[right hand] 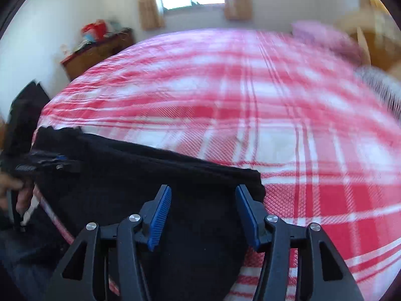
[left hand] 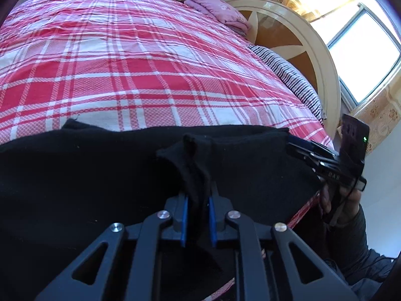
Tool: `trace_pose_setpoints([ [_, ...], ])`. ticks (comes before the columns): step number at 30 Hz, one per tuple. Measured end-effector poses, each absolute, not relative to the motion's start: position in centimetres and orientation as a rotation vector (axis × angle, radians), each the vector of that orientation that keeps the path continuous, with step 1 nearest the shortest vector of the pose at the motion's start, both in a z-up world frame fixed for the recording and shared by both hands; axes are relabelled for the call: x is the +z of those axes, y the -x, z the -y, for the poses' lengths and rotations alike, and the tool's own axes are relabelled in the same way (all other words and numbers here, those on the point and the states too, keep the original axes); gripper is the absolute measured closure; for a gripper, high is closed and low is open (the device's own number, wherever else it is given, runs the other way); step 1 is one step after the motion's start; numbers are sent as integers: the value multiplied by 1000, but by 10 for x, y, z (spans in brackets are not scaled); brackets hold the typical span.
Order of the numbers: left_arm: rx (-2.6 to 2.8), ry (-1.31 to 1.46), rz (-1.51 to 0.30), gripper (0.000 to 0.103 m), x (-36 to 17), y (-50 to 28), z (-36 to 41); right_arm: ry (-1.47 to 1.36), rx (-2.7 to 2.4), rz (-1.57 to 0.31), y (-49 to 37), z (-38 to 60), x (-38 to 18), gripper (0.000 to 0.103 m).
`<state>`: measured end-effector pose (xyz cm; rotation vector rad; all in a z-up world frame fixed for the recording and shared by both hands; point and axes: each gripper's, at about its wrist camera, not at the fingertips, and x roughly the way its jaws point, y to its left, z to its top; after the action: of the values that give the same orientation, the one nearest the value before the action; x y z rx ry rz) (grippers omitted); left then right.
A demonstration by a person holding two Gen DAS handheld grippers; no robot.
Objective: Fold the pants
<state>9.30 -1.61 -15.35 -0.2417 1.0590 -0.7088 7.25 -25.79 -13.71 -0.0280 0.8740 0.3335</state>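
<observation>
Across the near edge of the red-and-white plaid bed [left hand: 140, 75], the black knit pants [left hand: 75, 175] lie lengthwise between both tools: left tool [left hand: 198, 215] clamped on a bunched fold, right tool [right hand: 204, 213] apart over their end.

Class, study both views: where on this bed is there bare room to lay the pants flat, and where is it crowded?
Free: plaid sheet between the black pants and pink pillow. Crowded: near edge, where pants and both tongs, left and right, sit.
</observation>
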Motion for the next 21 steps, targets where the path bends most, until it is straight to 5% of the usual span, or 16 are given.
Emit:
trace_pose_setpoints([
  [4,-698,204,-1045,79,-148,-90,19,27,319,-817,-59,260,-118,48],
  [6,-670,170,-1029,68,-141,-86,18,18,319,-795,-51,259,-111,48],
  [8,-642,130,-1004,44,-136,-81,15,46,364,-791,-40,248,-106,48],
  [10,-614,94,-985,37,-134,-76,10,118,404,-777,-25,231,-105,48],
  [21,-585,1,-978,36,-141,-71,6,314,444,-819,-3,191,-141,46],
])
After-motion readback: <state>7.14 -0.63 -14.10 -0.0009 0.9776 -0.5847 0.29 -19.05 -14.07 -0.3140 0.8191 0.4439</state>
